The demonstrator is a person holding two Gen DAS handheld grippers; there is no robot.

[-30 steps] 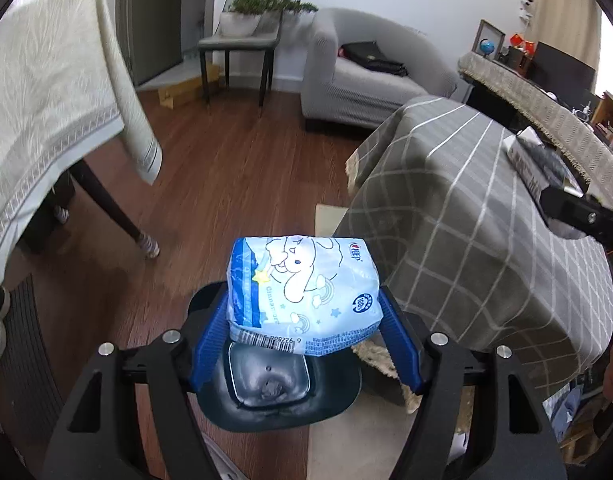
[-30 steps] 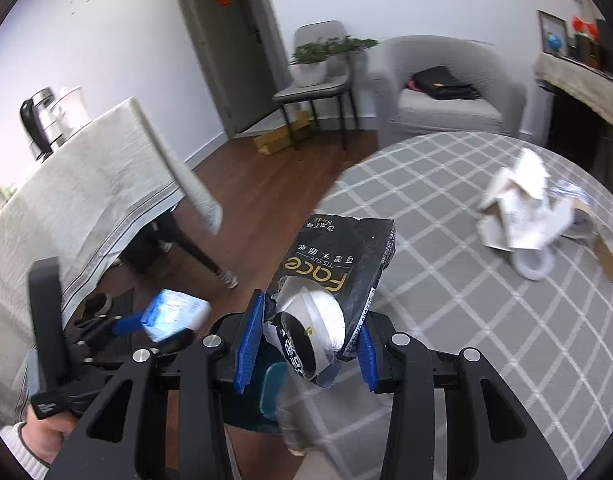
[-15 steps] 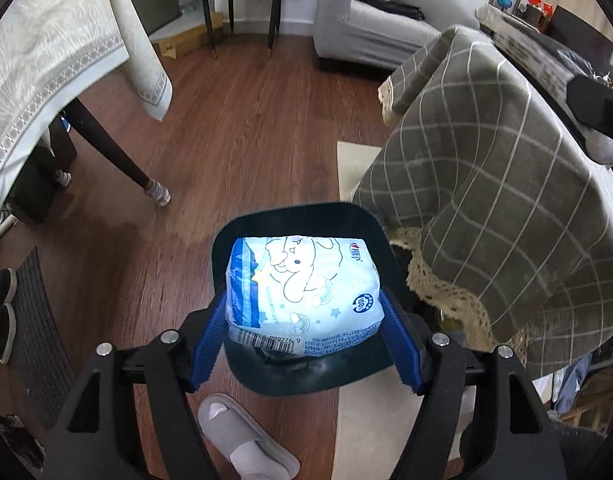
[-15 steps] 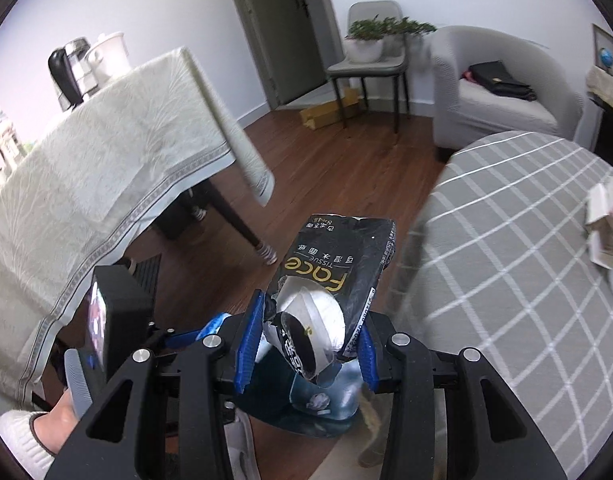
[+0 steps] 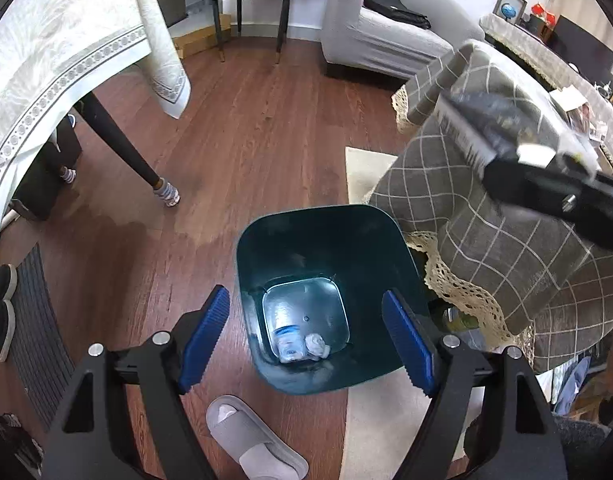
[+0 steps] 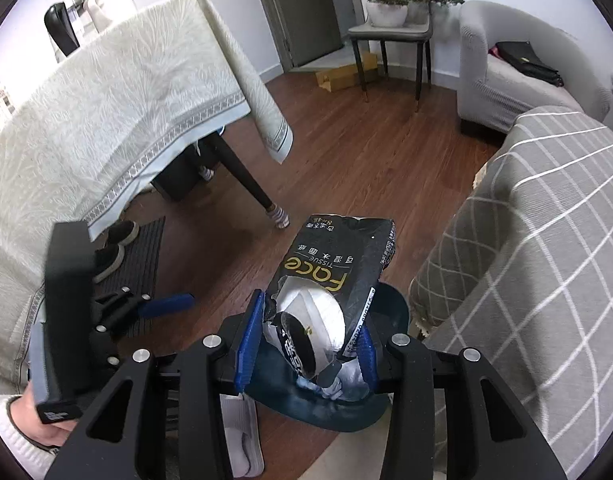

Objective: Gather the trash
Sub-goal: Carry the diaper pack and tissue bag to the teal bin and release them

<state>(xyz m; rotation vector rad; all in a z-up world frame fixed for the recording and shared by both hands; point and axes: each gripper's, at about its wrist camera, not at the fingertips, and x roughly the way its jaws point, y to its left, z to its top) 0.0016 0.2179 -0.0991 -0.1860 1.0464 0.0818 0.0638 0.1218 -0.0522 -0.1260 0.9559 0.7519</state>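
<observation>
A dark teal trash bin [image 5: 318,240] stands on the wood floor beside the checked tablecloth. My left gripper [image 5: 306,336] is open and empty right above the bin's mouth. The blue-and-white tissue pack [image 5: 288,346] lies at the bin's bottom next to a crumpled white wad [image 5: 316,346]. My right gripper [image 6: 306,350] is shut on a black tissue wrapper [image 6: 338,276] with a white roll showing in its torn end, held above the bin [image 6: 326,408]. The right gripper also shows blurred in the left wrist view [image 5: 546,176].
A table with a grey checked cloth [image 5: 506,216] stands right of the bin. A table with a cream cloth [image 6: 106,112] and its dark leg [image 5: 118,140] stand left. A grey slipper [image 5: 254,436] lies before the bin. A chair [image 6: 390,40] and grey armchair [image 6: 514,76] stand behind.
My left gripper opened and the blue-and-white tissue pack fell into the bin. My right gripper moved left off the checked table to above the bin, still holding the black wrapper.
</observation>
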